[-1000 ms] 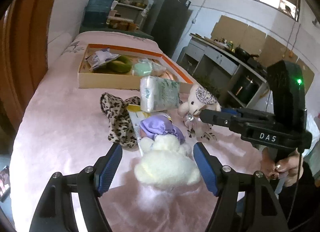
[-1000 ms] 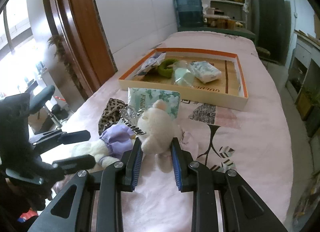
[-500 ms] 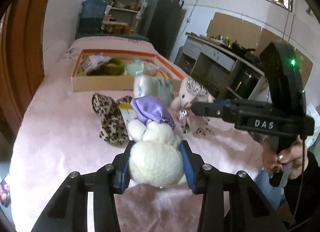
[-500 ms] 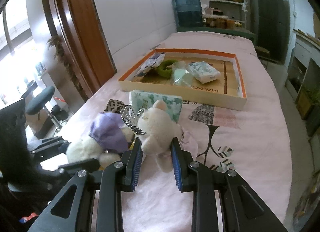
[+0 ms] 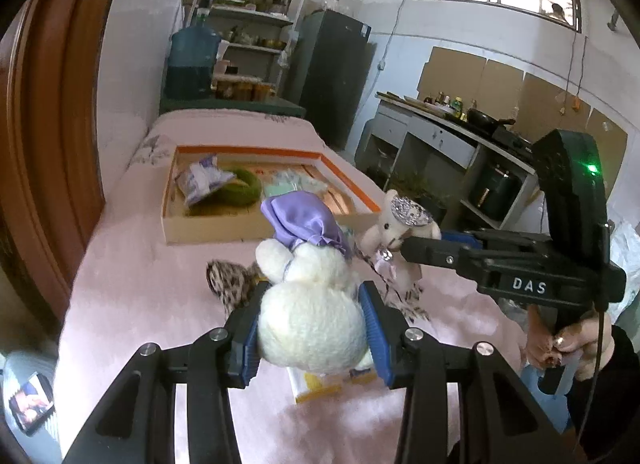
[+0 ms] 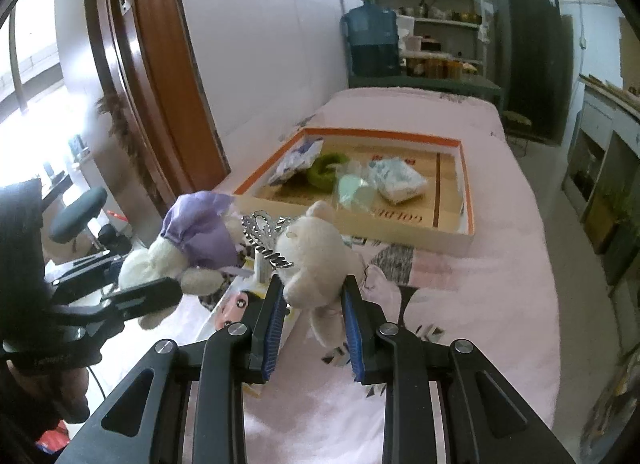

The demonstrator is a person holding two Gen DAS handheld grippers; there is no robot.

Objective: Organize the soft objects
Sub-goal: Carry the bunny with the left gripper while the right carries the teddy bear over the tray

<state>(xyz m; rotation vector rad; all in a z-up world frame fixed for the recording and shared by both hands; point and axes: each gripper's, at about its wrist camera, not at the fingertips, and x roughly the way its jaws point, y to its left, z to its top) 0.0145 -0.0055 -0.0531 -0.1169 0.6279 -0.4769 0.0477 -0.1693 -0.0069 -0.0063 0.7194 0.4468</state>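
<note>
Two stuffed toys side by side above a bed [image 6: 480, 304], one [image 5: 312, 316] in the left claw [image 5: 312, 328], one [image 6: 316, 260] in the right claw [image 6: 312, 328]. Behind them, a tray [image 6: 466, 200] on the bed holds packets.

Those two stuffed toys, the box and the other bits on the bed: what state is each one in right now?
Left gripper: shut on the white toy, having just closed.
White toy: gripped, purple bonnet on.
Right gripper: shut on the cream bear.
Cream bear: gripped, silver crown on.
Box: open, no lid, partly filled.
Green ring: lying in the box.
Leopard cloth: crumpled on the bedcover.
</note>
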